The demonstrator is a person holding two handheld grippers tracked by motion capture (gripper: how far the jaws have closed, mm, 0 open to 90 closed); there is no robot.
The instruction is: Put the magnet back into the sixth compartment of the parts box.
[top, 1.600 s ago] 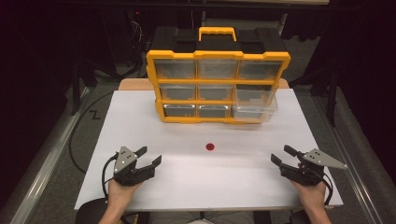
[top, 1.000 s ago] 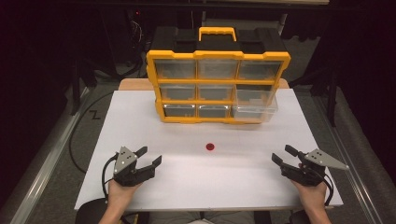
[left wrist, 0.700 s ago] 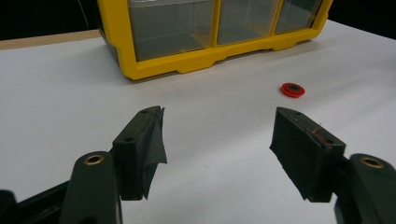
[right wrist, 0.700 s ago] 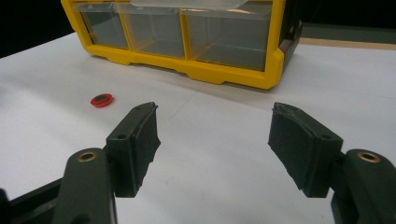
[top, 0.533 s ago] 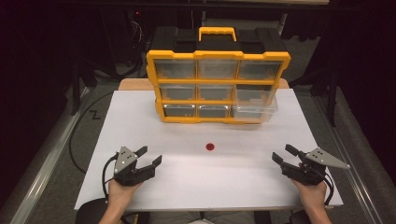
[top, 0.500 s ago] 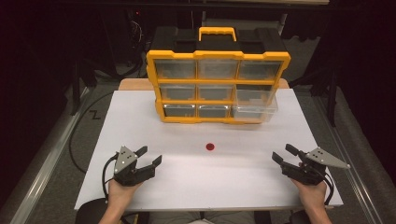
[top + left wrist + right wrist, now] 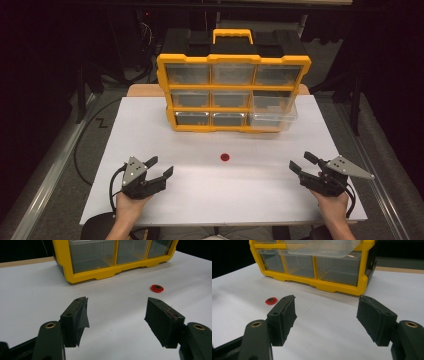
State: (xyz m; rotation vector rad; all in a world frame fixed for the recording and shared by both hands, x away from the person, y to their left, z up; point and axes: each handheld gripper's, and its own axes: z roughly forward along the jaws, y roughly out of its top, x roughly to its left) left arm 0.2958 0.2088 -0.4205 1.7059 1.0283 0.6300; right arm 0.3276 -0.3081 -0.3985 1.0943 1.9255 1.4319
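Note:
A small red ring point(image 7: 225, 157) lies on the white table point(image 7: 150, 130), in front of a yellow drawer organizer point(image 7: 233, 92) with clear drawers. Its lower right drawer point(image 7: 272, 114) is pulled out. My left gripper point(image 7: 160, 167) rests open near the front left edge, well left of the ring. My right gripper point(image 7: 301, 163) rests open near the front right, well right of the ring. In the left gripper view the ring point(image 7: 157, 288) lies ahead to the right of the open gripper point(image 7: 116, 316). In the right gripper view the ring point(image 7: 271, 300) lies ahead to the left of the open gripper point(image 7: 325, 316), and the pulled-out drawer point(image 7: 322, 247) juts forward.
The organizer has a black top with a yellow handle point(image 7: 232, 35) and stands at the back middle of the table. Dark floor, cables point(image 7: 82, 145) and table legs surround the table. White tabletop stretches between the grippers and the organizer.

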